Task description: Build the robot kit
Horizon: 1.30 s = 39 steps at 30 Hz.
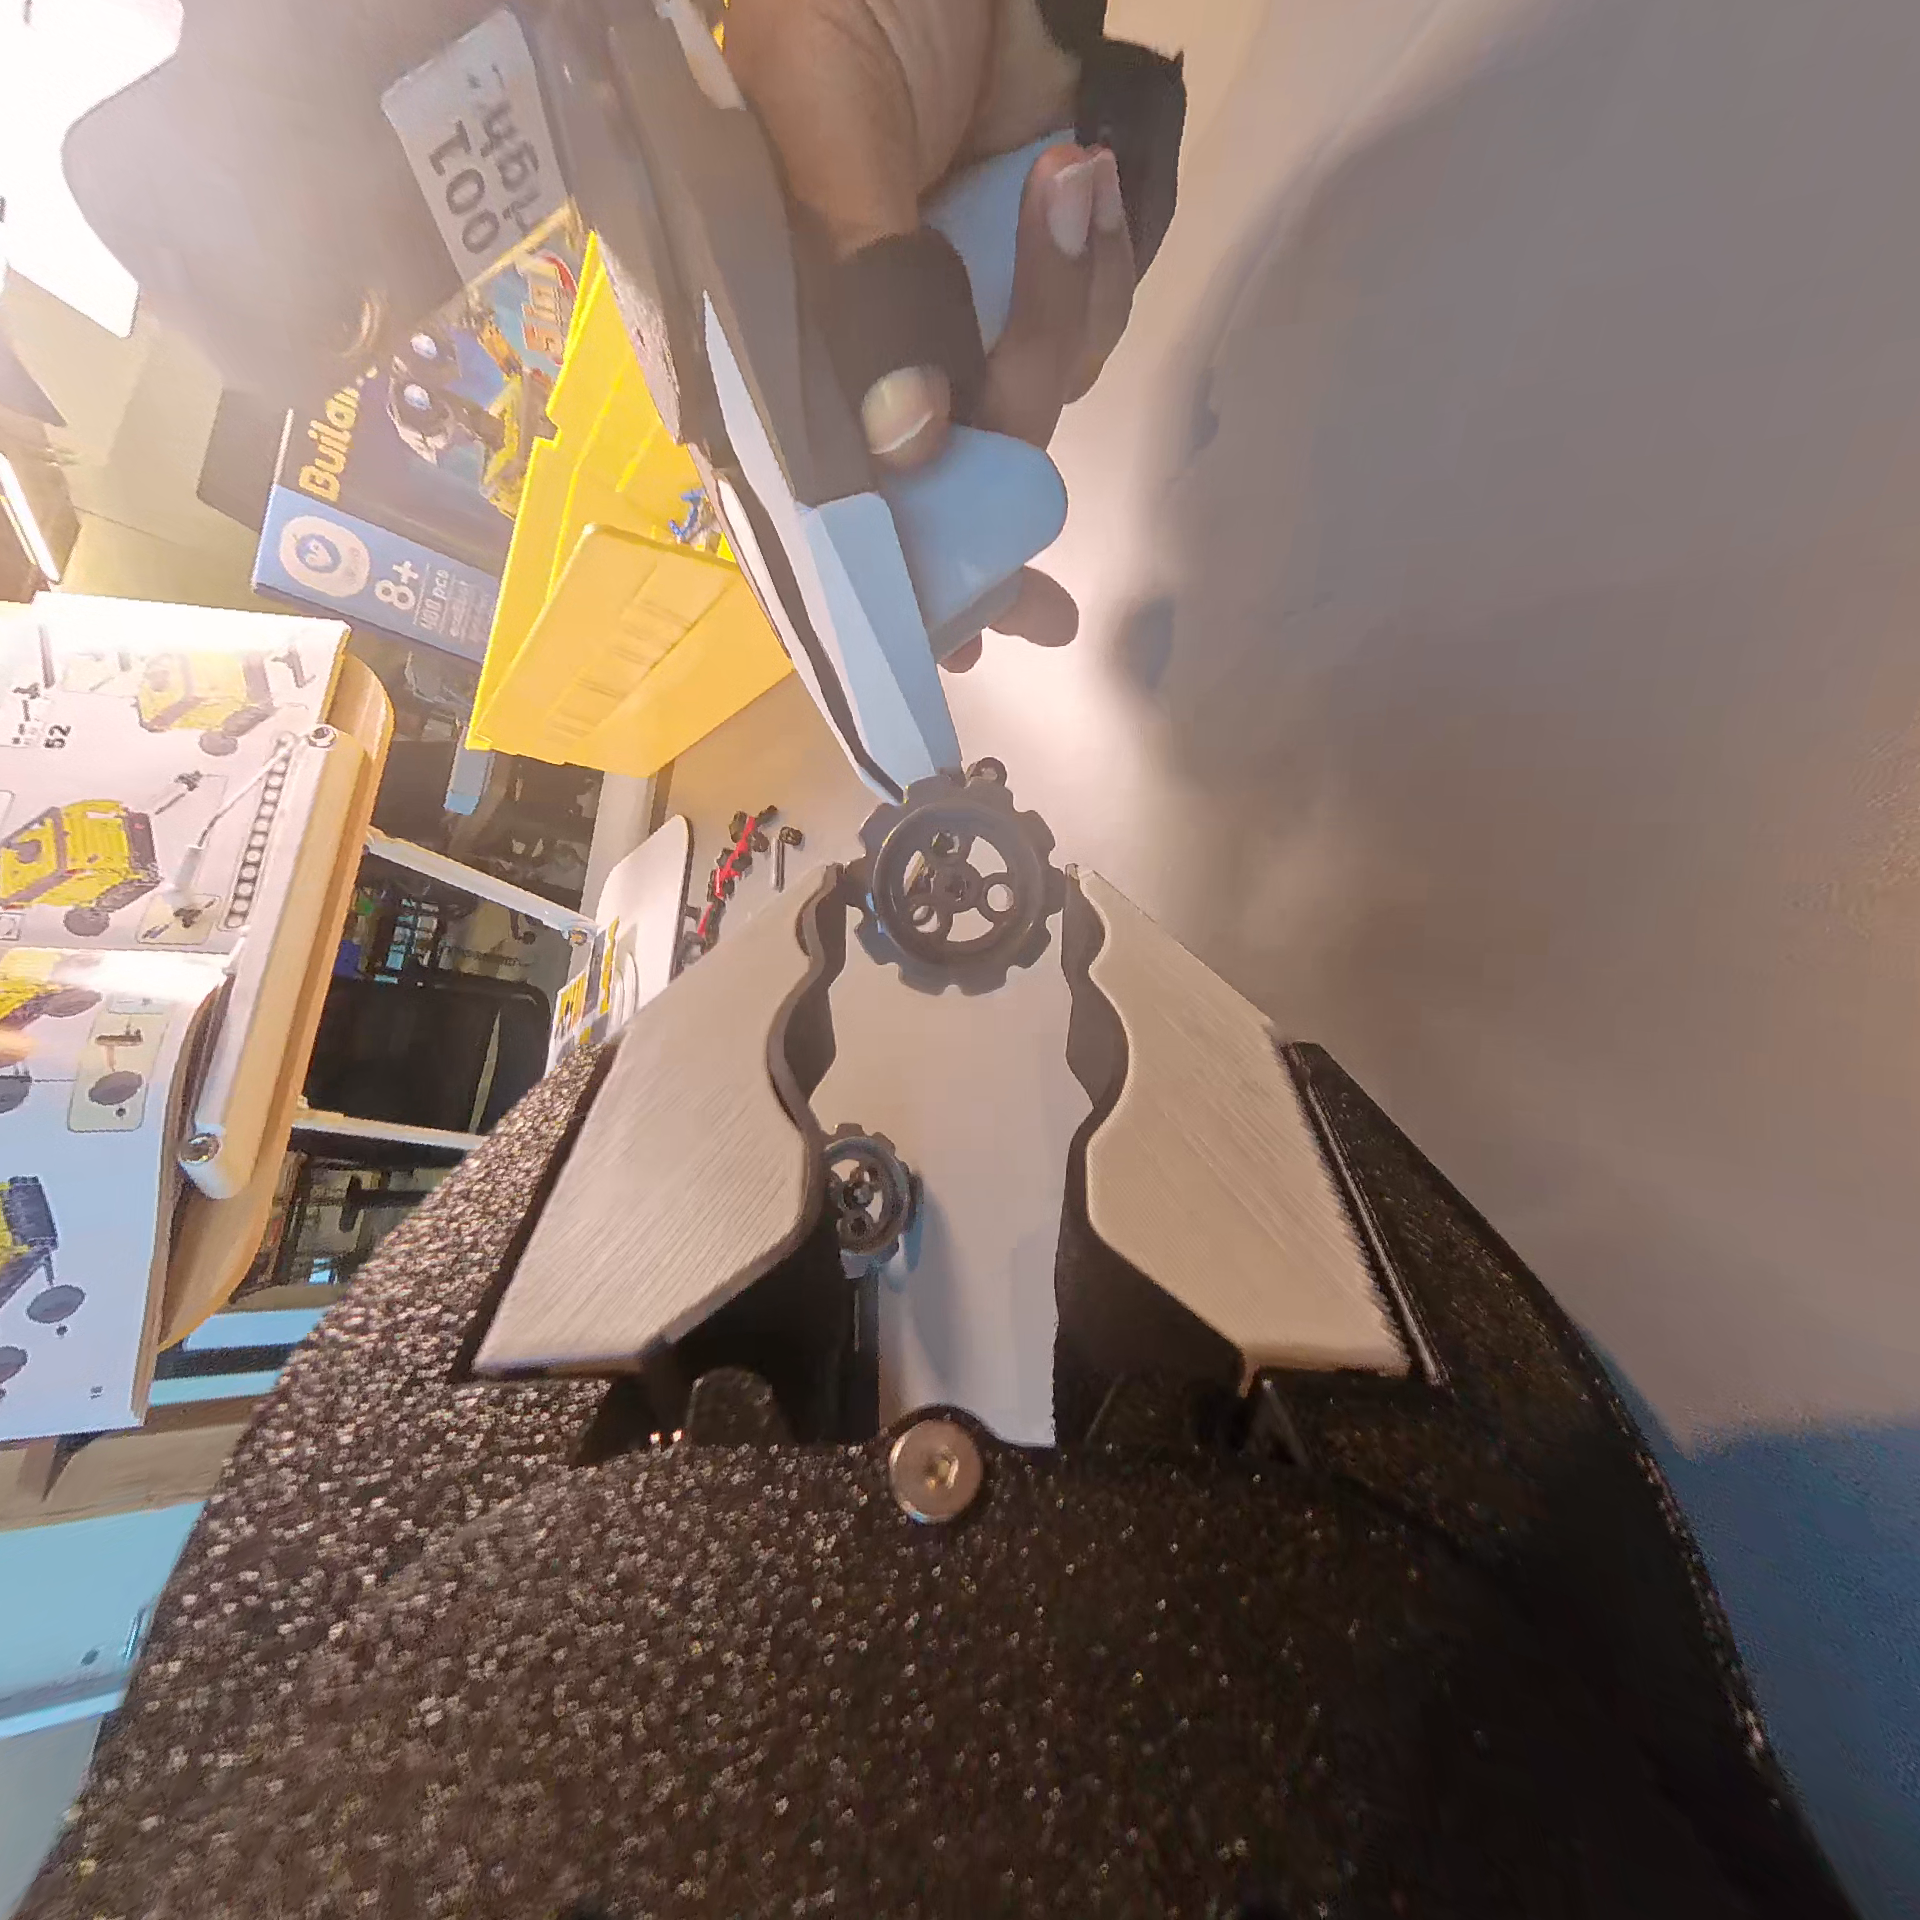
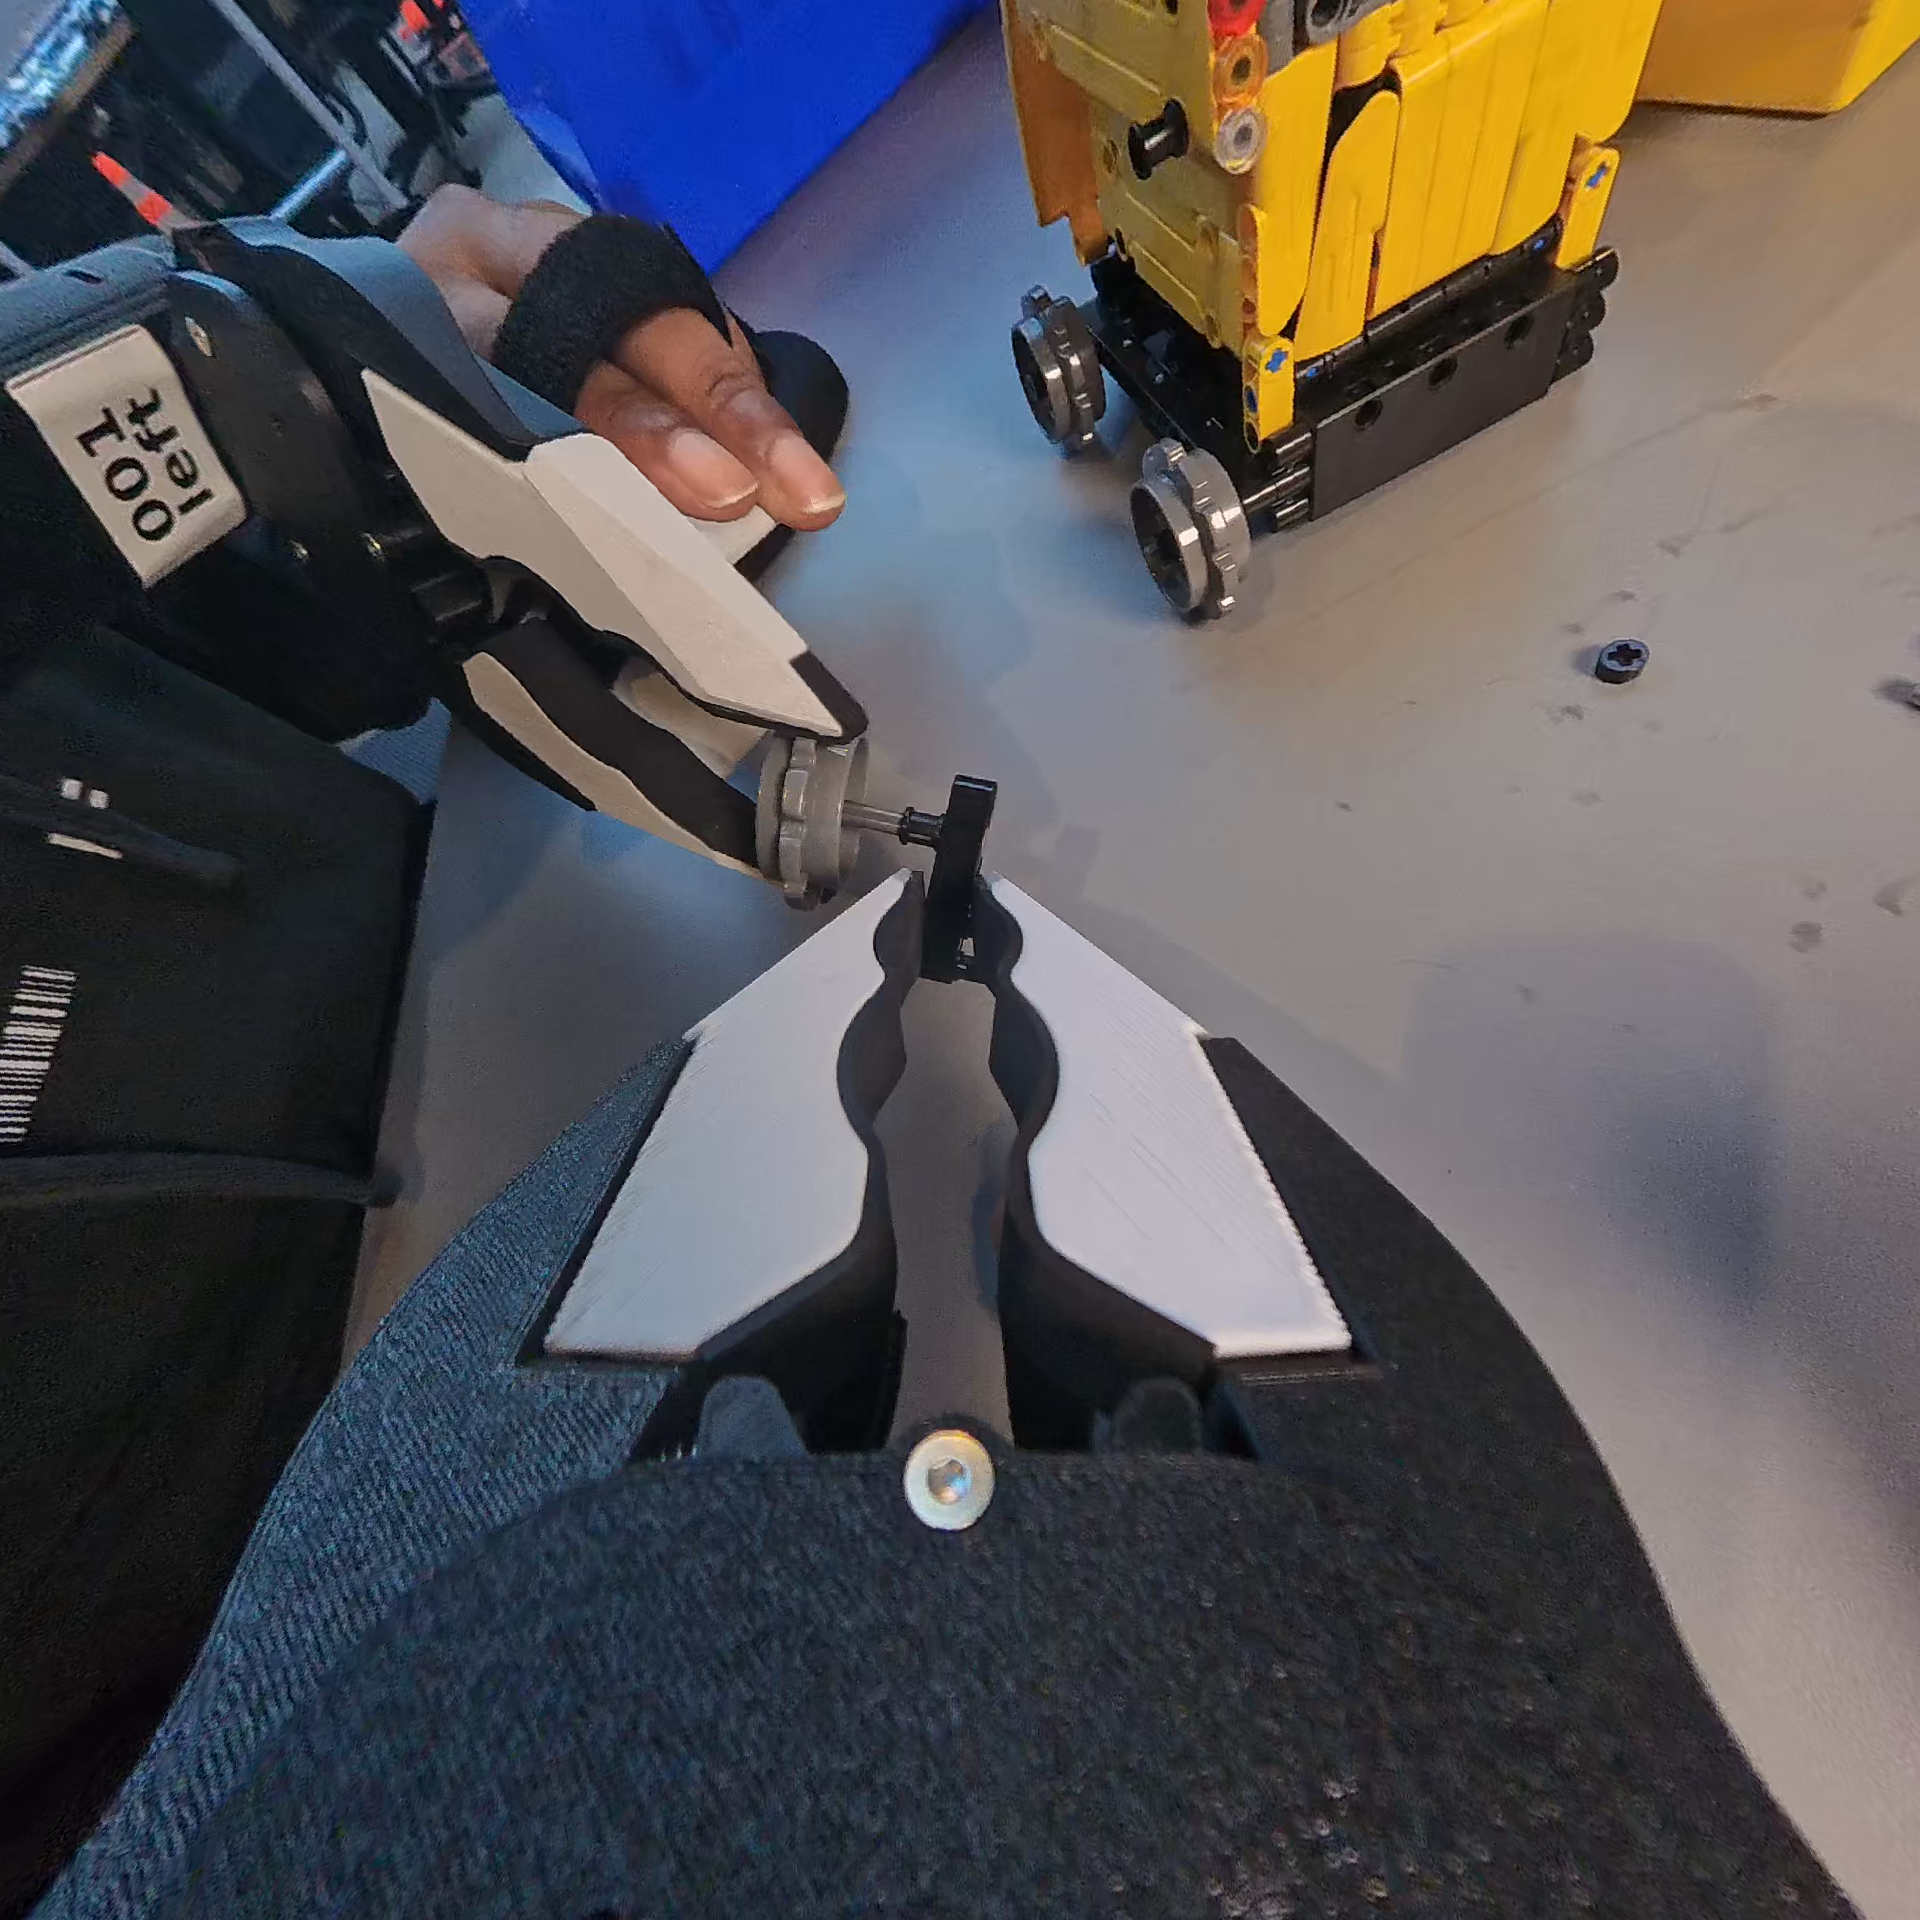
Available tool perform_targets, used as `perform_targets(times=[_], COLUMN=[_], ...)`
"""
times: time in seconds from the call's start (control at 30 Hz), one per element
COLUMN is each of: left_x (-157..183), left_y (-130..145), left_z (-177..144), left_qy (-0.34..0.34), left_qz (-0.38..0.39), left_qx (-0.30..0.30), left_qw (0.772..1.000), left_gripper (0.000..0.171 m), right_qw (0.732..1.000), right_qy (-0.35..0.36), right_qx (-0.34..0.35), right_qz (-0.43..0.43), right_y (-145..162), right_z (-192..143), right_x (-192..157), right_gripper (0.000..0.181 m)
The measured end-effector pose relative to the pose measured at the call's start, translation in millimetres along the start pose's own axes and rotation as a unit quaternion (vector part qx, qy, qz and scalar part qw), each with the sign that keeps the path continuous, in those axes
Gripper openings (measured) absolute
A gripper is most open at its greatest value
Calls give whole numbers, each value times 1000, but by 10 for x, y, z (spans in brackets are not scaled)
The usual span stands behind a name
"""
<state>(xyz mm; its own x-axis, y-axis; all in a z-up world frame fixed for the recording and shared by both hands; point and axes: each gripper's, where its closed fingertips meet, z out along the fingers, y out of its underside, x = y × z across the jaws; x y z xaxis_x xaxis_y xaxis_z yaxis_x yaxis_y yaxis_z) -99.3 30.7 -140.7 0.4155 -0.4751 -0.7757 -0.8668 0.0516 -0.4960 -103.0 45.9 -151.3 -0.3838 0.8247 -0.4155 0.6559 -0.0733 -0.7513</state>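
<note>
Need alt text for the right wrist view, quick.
The right gripper pinches a black beam whose axle carries a grey wheel held by the left gripper. A yellow brick vehicle stands behind on the grey table.

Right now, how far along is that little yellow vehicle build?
The yellow vehicle stands largely built on the grey table, two grey wheels fitted on its near side. In hand: the left tool grips another grey wheel on an axle, the right tool pinches a black beam on it. Left: this wheel unit and a loose black bush.
</note>
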Motion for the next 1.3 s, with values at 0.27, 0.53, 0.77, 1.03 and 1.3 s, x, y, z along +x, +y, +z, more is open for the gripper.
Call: perform_targets(times=[0.27,0.53,0.77,1.03,1.3], left_x=[-86,-176,-447,-823,-895], left_y=[-122,-93,-100,-276,-453], left_z=[-62,-61,-142,-469,-683], left_qy=[-19,-32,-73,-148,-168], left_qz=[-7,-45,-145,-208,-196], left_qx=[36,29,62,184,261], left_qw=[999,998,985,949,930], left_gripper=[39,39,39,39,40], right_qw=[999,997,980,937,934], right_qy=[-31,5,102,207,180], right_qx=[32,74,156,232,259], right_qz=[0,-24,-72,-159,-169], right_y=[-68,-158,-449,-893,-1008], right_z=[-82,-150,-270,-421,-456], right_x=[-111,-98,-118,-395,-618], right_gripper=[9,9,9,9,9])
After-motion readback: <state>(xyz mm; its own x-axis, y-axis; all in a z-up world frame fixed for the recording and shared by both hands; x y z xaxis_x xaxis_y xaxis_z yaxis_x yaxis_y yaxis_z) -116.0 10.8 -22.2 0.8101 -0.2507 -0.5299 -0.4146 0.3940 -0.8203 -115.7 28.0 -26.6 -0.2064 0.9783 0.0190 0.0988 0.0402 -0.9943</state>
